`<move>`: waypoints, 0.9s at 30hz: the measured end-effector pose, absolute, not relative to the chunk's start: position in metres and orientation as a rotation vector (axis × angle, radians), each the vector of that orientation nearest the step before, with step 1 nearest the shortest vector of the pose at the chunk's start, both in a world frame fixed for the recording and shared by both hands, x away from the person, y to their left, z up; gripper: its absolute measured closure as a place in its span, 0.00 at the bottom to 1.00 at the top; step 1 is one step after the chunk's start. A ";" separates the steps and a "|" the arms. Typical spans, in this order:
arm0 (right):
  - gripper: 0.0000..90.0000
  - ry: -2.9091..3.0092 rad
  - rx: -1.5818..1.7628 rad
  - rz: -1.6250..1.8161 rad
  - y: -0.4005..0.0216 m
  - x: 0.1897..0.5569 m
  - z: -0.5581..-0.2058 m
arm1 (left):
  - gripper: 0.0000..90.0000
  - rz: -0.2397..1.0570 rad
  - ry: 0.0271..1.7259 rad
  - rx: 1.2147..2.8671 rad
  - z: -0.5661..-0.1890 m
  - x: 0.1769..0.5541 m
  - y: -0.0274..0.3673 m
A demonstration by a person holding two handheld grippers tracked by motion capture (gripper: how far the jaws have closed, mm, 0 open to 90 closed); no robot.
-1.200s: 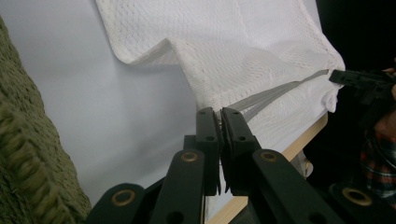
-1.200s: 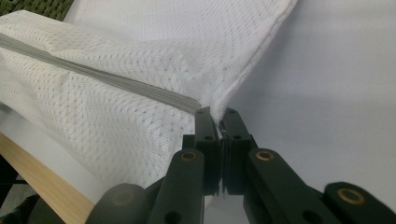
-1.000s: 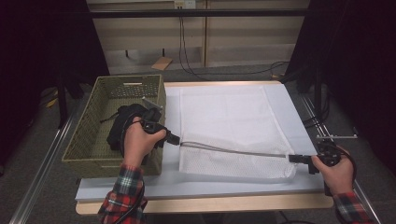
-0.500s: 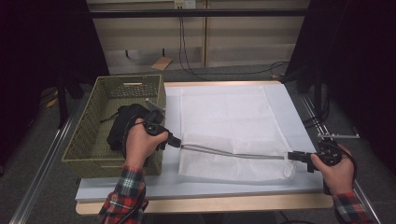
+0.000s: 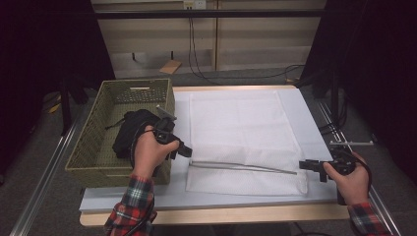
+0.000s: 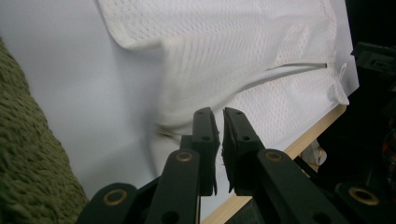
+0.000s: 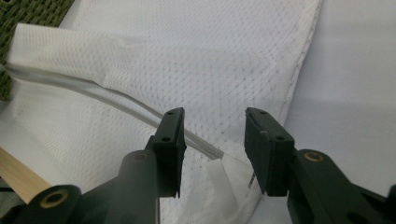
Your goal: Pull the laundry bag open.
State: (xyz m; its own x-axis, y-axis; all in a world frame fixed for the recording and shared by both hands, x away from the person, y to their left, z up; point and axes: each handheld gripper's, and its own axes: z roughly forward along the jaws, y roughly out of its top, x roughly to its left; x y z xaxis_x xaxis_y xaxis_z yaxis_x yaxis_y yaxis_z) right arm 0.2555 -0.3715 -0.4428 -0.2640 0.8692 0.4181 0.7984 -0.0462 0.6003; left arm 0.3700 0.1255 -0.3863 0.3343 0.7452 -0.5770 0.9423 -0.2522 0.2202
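1. A white mesh laundry bag [image 5: 243, 140] is seen spread flat on the white table cover [image 5: 314, 118], between the two grippers, with its zipped edge [image 5: 243, 167] running across from one to the other.
2. The left gripper [image 5: 186, 152] is held at the left end of the zipped edge; in the left gripper view its jaws are pressed almost together, and the raised corner of the bag [image 6: 187, 84] lies just ahead of their tips. Whether any mesh is pinched between them cannot be told.
3. The right gripper [image 5: 306, 165] is held at the right end of the zipped edge. Its jaws have just been opening and stand spread; in the right gripper view the bag's corner [image 7: 219, 161] lies between and below them, untouched by the pads.
4. A green woven basket [image 5: 93, 147] is placed just left of the left gripper, with a dark garment [image 5: 130, 132] inside it.
5. No brand, label or legible writing can be made out on the bag, the basket or the grippers.
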 end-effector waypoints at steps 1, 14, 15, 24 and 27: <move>0.65 2.110 1.848 1.209 -0.372 0.256 -0.443 | 0.93 -0.489 1.483 2.070 -0.386 0.370 0.124; 0.62 2.116 1.841 1.221 -0.371 0.256 -0.444 | 0.84 -0.496 1.469 2.081 -0.387 0.370 0.121; 0.61 2.119 1.833 1.219 -0.371 0.256 -0.444 | 0.83 -0.482 1.464 2.084 -0.387 0.370 0.121; 0.52 2.138 1.801 1.221 -0.362 0.257 -0.443 | 0.62 -0.452 1.396 2.089 -0.386 0.370 0.117; 0.53 2.157 1.781 1.219 -0.358 0.257 -0.441 | 0.55 -0.438 1.367 2.088 -0.386 0.370 0.115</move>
State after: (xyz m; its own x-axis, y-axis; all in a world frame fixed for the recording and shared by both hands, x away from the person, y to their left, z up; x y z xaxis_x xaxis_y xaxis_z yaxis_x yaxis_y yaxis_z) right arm 0.2574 -0.3582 -0.4413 -0.3160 0.8596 0.4014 0.7874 0.0015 0.6165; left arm 0.3696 0.1148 -0.3864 0.4151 0.7109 -0.5677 0.9085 -0.2905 0.3005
